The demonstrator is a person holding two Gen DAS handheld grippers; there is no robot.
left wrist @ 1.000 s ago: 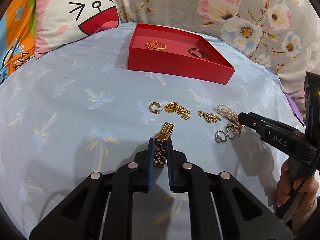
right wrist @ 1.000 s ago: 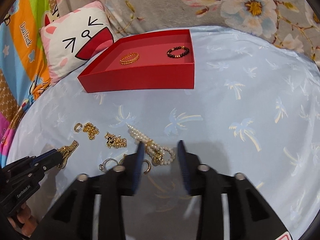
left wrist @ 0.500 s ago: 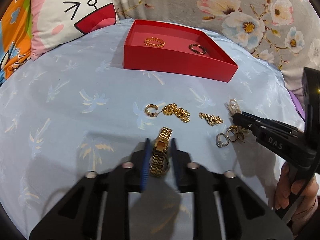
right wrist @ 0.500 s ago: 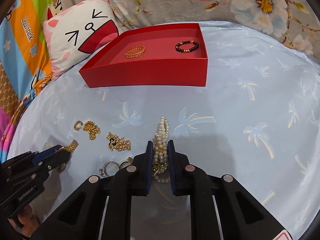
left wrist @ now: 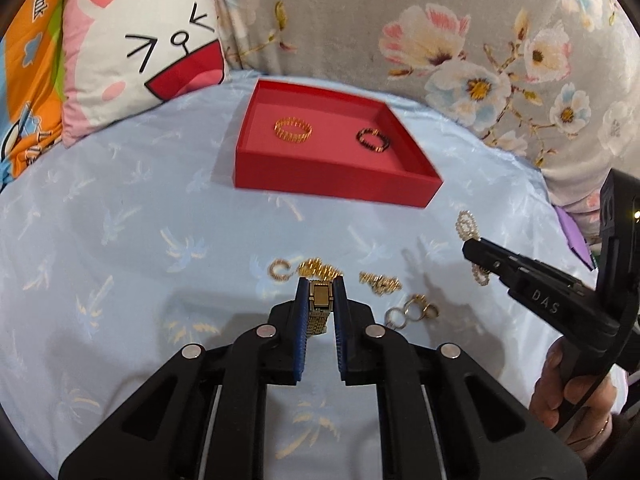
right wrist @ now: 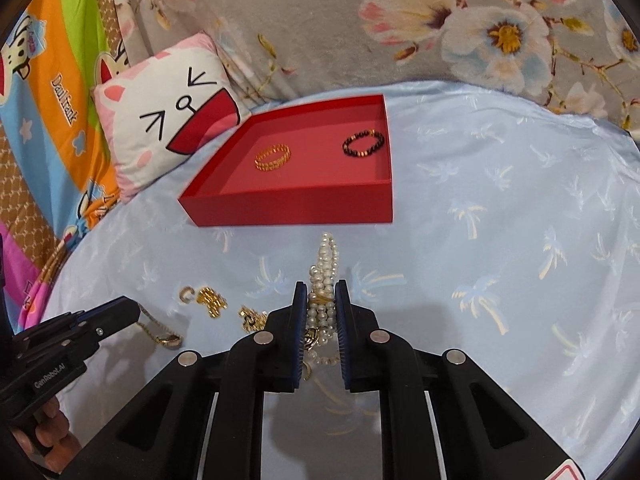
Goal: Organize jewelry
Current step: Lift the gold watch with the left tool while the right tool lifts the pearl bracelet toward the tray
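A gold watch is clamped in the left hand-held gripper above the bed. A pearl bracelet is pinched by the right hand-held gripper. Before the red tray is reached, either dangling piece could slip or be snagged.

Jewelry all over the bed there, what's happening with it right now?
A person is sorting jewelry into an open red box on the light blue bedsheet. The left tool is shut on a gold link watch; the right tool is shut on a white pearl strand. A gold bangle and a dark beaded bracelet already lie inside. Other gold pieces wait on the sheet.
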